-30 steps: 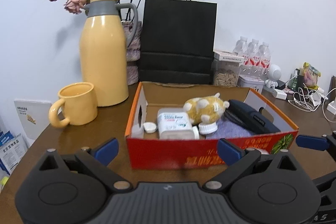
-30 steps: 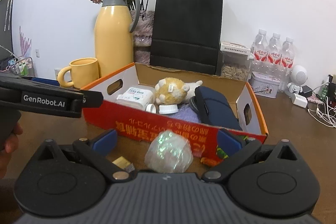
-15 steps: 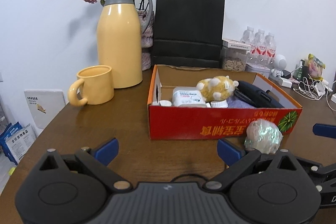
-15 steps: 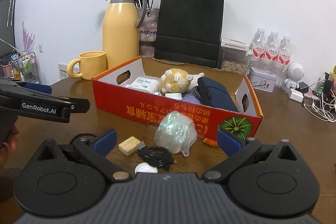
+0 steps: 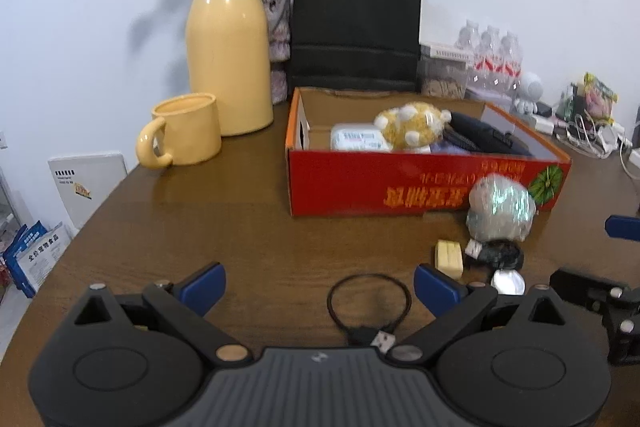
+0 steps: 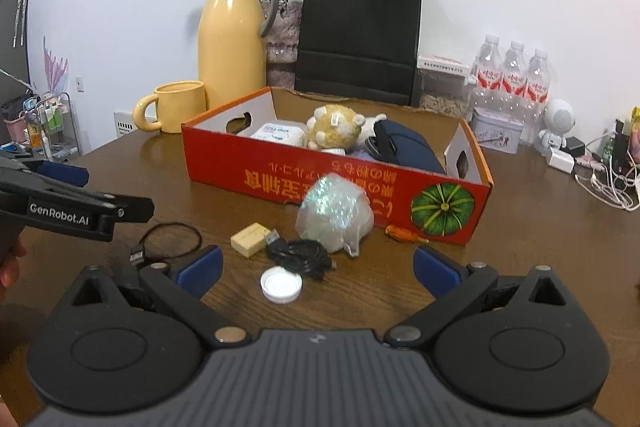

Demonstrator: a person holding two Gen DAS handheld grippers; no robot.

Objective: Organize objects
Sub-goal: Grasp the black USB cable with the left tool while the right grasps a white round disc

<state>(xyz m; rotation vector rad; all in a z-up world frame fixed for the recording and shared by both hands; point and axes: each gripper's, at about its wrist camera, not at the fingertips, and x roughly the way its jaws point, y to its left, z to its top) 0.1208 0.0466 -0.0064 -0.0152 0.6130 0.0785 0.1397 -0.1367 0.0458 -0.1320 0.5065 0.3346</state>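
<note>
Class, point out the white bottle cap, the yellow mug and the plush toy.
white bottle cap [image 6: 281,284], right wrist view, centre of its top.
yellow mug [image 5: 191,129], left wrist view, its side wall.
plush toy [image 6: 335,127], right wrist view, its body.

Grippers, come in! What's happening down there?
Left gripper open, right gripper open, both empty. Loose bits in front of red box. Nothing blocking.

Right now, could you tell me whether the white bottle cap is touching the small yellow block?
Apart. The right wrist view shows bare table between the white bottle cap and the yellow block, with the bundled black cable lying nearer the cap.
</note>
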